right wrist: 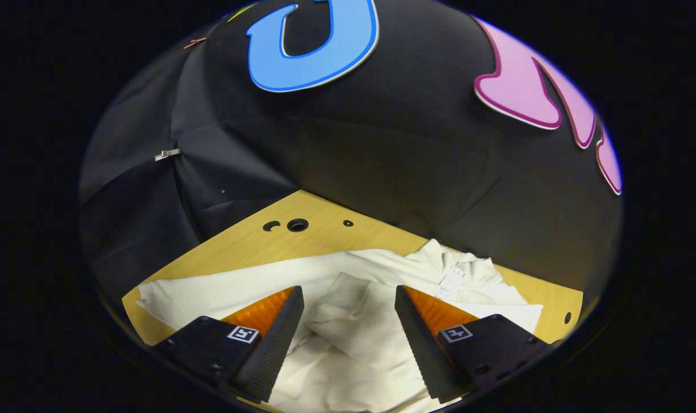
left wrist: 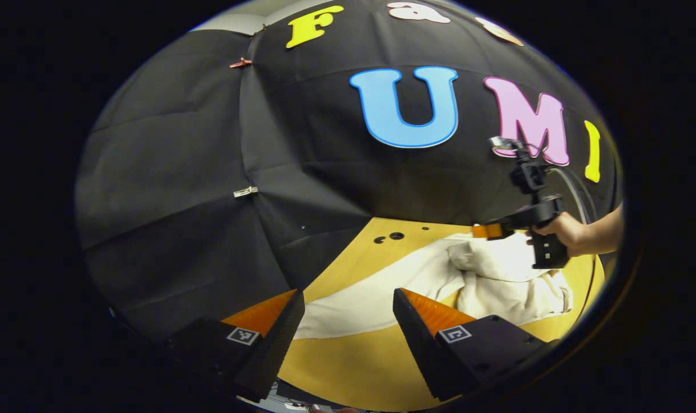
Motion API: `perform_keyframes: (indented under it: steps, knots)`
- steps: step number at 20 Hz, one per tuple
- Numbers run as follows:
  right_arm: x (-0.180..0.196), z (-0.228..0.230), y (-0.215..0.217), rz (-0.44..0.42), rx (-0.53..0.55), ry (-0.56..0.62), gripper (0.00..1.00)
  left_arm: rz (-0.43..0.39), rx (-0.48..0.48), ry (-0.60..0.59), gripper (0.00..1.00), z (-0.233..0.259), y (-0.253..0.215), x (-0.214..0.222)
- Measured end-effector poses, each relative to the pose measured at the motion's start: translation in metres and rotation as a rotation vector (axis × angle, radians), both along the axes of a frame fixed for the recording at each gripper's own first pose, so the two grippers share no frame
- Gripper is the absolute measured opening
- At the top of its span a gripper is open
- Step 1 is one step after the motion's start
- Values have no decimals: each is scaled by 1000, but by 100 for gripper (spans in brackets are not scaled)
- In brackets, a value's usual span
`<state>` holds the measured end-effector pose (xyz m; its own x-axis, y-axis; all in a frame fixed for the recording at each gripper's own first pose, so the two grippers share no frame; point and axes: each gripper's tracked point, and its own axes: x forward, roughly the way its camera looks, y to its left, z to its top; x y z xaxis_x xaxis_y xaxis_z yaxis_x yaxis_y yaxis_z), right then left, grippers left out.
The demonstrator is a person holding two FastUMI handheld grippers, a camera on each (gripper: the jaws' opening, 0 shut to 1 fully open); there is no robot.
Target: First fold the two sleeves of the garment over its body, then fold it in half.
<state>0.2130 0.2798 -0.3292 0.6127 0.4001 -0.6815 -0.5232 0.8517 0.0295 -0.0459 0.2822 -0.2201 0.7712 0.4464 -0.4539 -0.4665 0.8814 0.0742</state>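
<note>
On the wooden table (left wrist: 353, 367) the cream garment (left wrist: 382, 292) is lying rumpled, one sleeve (right wrist: 221, 289) stretching flat toward the table's edge, the rest bunching near the wall. You are holding your left gripper (left wrist: 348, 321) released and empty above bare wood, short of the hem, likely lining up a grab. Your right gripper (right wrist: 348, 321) is hovering released over the creased middle, gripping nothing; from the left gripper view your hand (left wrist: 566, 232) is carrying it above the heap. Bare table is lying left and near; the wall is crowding the collar side, so fold away from it.
</note>
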Motion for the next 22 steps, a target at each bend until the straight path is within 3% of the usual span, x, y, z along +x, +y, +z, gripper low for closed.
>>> perform_keyframes:
  steps: [6, 11, 16, 22]
  knots:
    - [-16, 41, -61, -118, 9, -51, 98, 137, -34, 76, 96, -73, 64, -2]
    - [-38, 59, -117, -193, -13, -50, 98, 200, -92, 170, 98, -141, 100, 2]
    - [-73, 67, -165, -250, -57, -65, 98, 274, -200, 255, 98, -200, 112, 3]
    - [-102, 71, -192, -259, -72, -33, 98, 296, -235, 271, 96, -220, 107, 7]
